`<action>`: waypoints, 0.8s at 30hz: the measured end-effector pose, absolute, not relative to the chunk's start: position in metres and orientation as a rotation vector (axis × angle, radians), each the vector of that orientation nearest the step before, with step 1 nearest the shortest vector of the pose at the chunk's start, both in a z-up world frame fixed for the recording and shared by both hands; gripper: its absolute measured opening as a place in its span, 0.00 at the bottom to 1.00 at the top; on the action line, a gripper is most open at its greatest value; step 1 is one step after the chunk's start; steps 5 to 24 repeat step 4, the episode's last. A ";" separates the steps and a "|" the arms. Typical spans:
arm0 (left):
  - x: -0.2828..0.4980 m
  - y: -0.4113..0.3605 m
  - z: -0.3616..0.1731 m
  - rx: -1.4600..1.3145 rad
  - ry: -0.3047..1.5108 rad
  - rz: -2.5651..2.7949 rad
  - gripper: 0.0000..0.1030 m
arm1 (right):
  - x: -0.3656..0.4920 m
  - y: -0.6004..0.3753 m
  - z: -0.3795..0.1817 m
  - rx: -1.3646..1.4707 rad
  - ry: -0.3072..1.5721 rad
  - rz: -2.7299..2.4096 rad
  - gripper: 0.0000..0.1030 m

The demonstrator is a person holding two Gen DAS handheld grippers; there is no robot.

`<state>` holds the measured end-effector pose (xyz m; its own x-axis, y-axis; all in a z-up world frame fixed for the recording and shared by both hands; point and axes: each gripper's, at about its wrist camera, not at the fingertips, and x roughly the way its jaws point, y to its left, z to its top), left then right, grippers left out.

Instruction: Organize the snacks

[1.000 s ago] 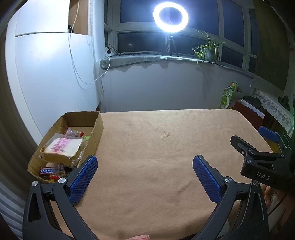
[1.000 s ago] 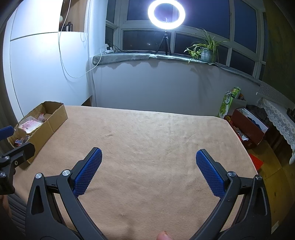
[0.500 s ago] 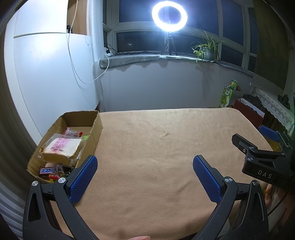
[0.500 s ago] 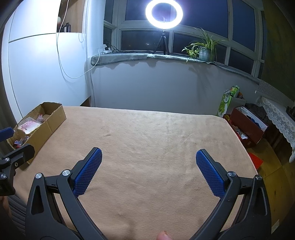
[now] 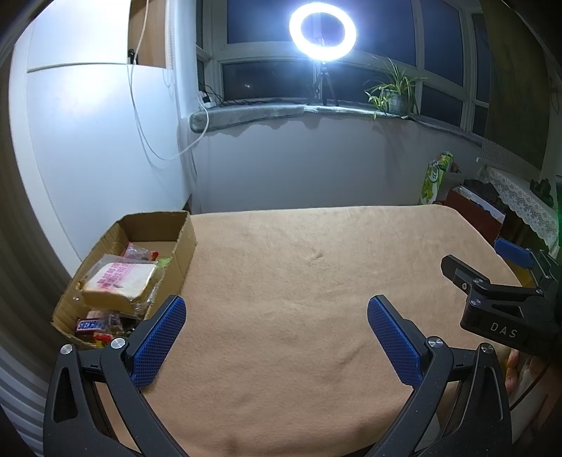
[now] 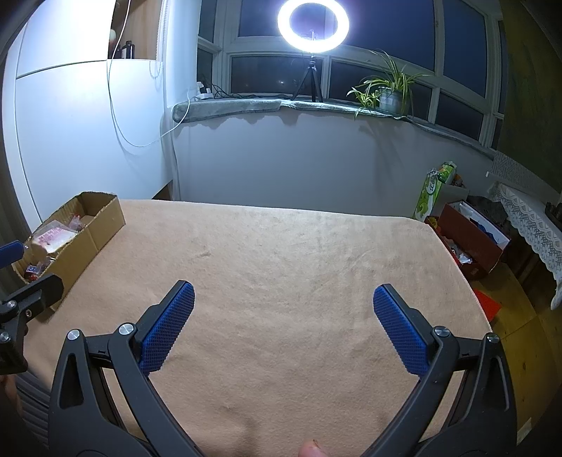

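A table (image 5: 316,281) draped in a tan cloth fills most of both wrist views, its surface bare apart from a cardboard box (image 5: 182,242) at its far-left corner. The box is open at the top and holds the snacks: a bagged loaf of sliced bread (image 5: 119,284) lies across the middle, a clear crinkled packet (image 5: 138,251) sits behind it toward the far end, and a Snickers bar (image 5: 94,325) rests at the near end among other small wrappers too jumbled to tell apart. The same box (image 6: 98,225) shows at the left edge of the right wrist view. The left gripper (image 5: 275,337) hangs over the near part of the table, just right of the box, its blue-padded fingers spread wide with nothing between them. The right gripper (image 6: 281,321) hovers beside it over the bare cloth, equally released and empty. A lit ring light (image 5: 322,32) stands on the windowsill behind, with a potted plant (image 5: 393,95) to its right
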<state>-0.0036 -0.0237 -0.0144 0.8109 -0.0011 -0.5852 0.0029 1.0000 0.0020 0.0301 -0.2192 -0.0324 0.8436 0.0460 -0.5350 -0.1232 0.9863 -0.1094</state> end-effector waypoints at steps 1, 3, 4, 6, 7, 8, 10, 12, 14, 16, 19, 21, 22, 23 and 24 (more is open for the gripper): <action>-0.005 -0.024 -0.014 0.011 0.612 0.014 1.00 | 0.030 -0.219 -0.034 -0.142 0.562 0.088 1.00; -0.007 -0.024 -0.014 0.018 0.604 0.015 1.00 | 0.029 -0.220 -0.036 -0.140 0.564 0.086 1.00; -0.008 -0.024 -0.014 0.020 0.600 0.011 1.00 | 0.030 -0.219 -0.037 -0.140 0.565 0.085 1.00; -0.008 -0.024 -0.014 0.020 0.600 0.011 1.00 | 0.030 -0.219 -0.037 -0.140 0.565 0.085 1.00; -0.008 -0.024 -0.014 0.020 0.600 0.011 1.00 | 0.030 -0.219 -0.037 -0.140 0.565 0.085 1.00; -0.008 -0.024 -0.014 0.020 0.600 0.011 1.00 | 0.030 -0.219 -0.037 -0.140 0.565 0.085 1.00; -0.008 -0.024 -0.014 0.020 0.600 0.011 1.00 | 0.030 -0.219 -0.037 -0.140 0.565 0.085 1.00; -0.008 -0.024 -0.014 0.020 0.600 0.011 1.00 | 0.030 -0.219 -0.037 -0.140 0.565 0.085 1.00; -0.008 -0.024 -0.014 0.020 0.600 0.011 1.00 | 0.030 -0.219 -0.037 -0.140 0.565 0.085 1.00; -0.008 -0.024 -0.014 0.020 0.600 0.011 1.00 | 0.030 -0.219 -0.037 -0.140 0.565 0.085 1.00; -0.008 -0.024 -0.014 0.020 0.600 0.011 1.00 | 0.030 -0.219 -0.037 -0.140 0.565 0.085 1.00; -0.008 -0.024 -0.014 0.020 0.600 0.011 1.00 | 0.030 -0.219 -0.037 -0.140 0.565 0.085 1.00; -0.008 -0.024 -0.014 0.020 0.600 0.011 1.00 | 0.030 -0.219 -0.037 -0.140 0.565 0.085 1.00; -0.008 -0.024 -0.014 0.020 0.600 0.011 1.00 | 0.030 -0.219 -0.037 -0.140 0.565 0.085 1.00; -0.008 -0.024 -0.014 0.020 0.600 0.011 1.00 | 0.030 -0.219 -0.037 -0.140 0.565 0.085 1.00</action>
